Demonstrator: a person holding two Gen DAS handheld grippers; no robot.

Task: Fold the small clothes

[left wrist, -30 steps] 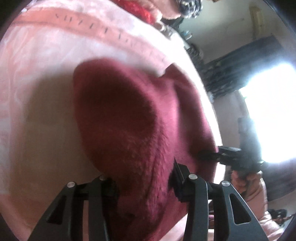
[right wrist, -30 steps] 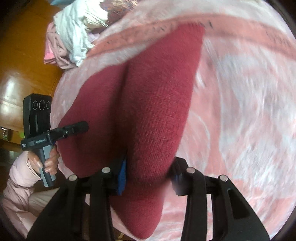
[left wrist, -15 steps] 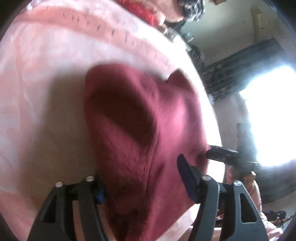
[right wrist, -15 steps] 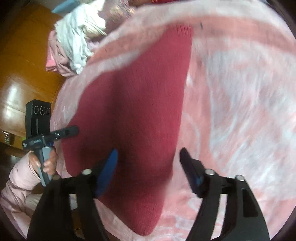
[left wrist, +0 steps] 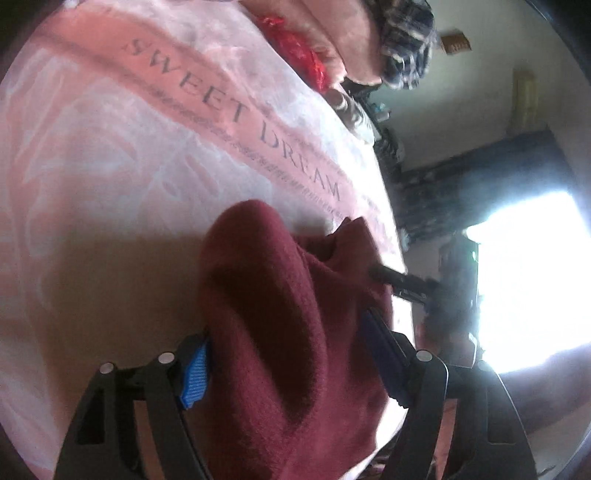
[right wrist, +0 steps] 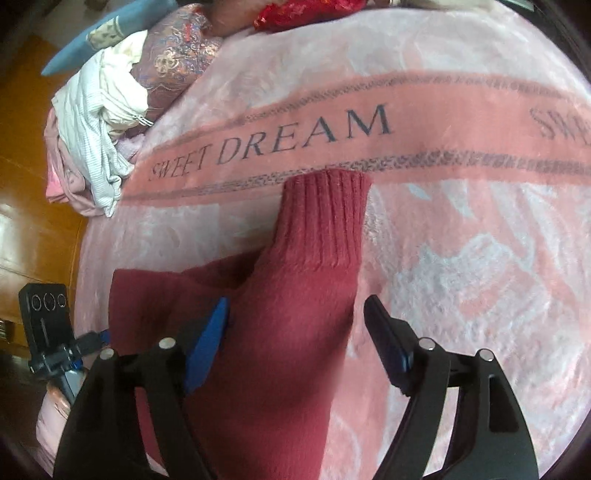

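A dark red knit garment (left wrist: 280, 332) lies on a pink "SWEET DREAM" blanket (left wrist: 110, 147). In the right wrist view the red garment (right wrist: 295, 314) shows a ribbed cuff end pointing away. My left gripper (left wrist: 291, 354) is open, its fingers spread on either side of the cloth. My right gripper (right wrist: 299, 332) is open too, its blue-padded fingers either side of the sleeve. The left gripper also shows in the right wrist view (right wrist: 90, 341) at the garment's left edge, and the right gripper in the left wrist view (left wrist: 399, 278).
A heap of white and pink clothes (right wrist: 99, 122) sits at the blanket's far left edge, beside patterned pillows (right wrist: 177, 55). A red item (right wrist: 295, 11) lies at the far edge. An orange wooden floor (right wrist: 22, 206) is beyond the bed's left side.
Both grippers have opened and let go of the red garment. It has dropped onto the blanket, folded shorter, and both grippers have drawn back from it.
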